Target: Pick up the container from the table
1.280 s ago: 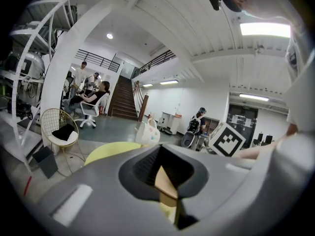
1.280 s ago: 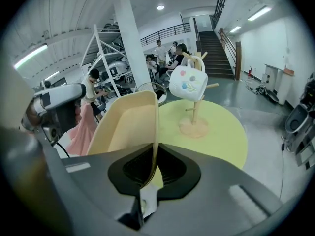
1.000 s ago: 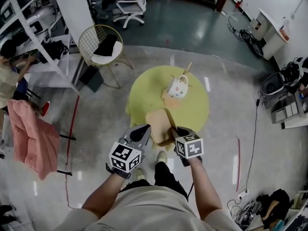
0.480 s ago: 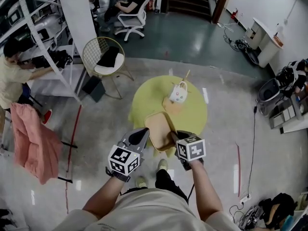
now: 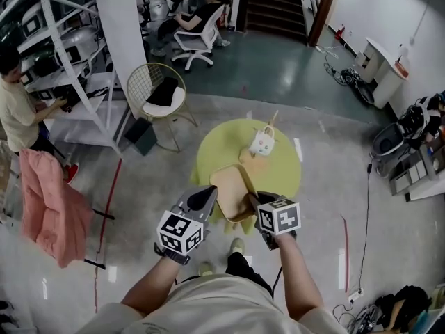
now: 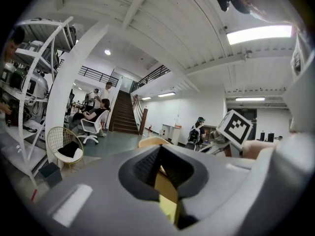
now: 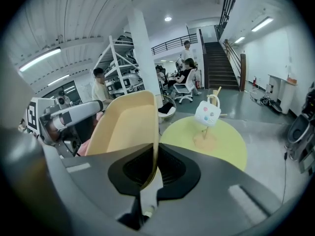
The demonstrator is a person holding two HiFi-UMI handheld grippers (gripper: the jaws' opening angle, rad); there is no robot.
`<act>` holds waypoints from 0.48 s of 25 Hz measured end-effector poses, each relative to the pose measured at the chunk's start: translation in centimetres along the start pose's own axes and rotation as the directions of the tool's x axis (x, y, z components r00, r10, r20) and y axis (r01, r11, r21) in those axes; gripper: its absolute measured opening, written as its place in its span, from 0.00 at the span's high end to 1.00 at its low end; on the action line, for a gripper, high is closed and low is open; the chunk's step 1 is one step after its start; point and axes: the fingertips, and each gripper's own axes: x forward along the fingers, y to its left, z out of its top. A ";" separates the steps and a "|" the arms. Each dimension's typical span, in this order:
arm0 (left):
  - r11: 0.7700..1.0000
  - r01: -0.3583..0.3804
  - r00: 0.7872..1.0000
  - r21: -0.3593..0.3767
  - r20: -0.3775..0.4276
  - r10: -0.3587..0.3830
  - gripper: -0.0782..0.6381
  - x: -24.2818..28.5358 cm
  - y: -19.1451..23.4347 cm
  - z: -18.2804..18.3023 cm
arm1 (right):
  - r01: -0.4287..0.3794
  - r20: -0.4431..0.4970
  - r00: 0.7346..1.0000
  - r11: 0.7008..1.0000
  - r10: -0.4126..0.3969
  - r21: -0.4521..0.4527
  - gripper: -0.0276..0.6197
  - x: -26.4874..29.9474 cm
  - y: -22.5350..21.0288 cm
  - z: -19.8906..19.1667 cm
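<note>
A tan, shallow container hangs over the near edge of the round yellow table, held from both sides. My left gripper is shut on its left rim, and a yellow-tan edge shows between the jaws in the left gripper view. My right gripper is shut on the right rim. In the right gripper view the container's wall rises straight out of the jaws. Most of the container's underside is hidden.
A small white bag with coloured dots stands on a tan mat at the far side of the table; it also shows as the white bag. A wire chair, a white shelf rack and a pink cloth are on the left. People sit and stand farther off.
Both grippers keep their hold on the container. The table and the white bag have slid slightly down and right in the head view and look a bit smaller.
</note>
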 end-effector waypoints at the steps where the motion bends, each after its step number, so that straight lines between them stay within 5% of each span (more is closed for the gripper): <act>1: 1.000 0.000 1.000 0.001 0.004 0.000 0.88 -0.1 0.0 0.1 | -0.001 0.000 1.000 1.000 0.001 -0.002 0.93 -0.1 0.2 0.0; 12: 1.000 0.005 1.000 0.009 0.022 -0.005 0.88 -0.7 0.1 1.0 | -0.001 0.005 1.000 1.000 0.001 -0.016 0.93 -0.3 1.2 0.4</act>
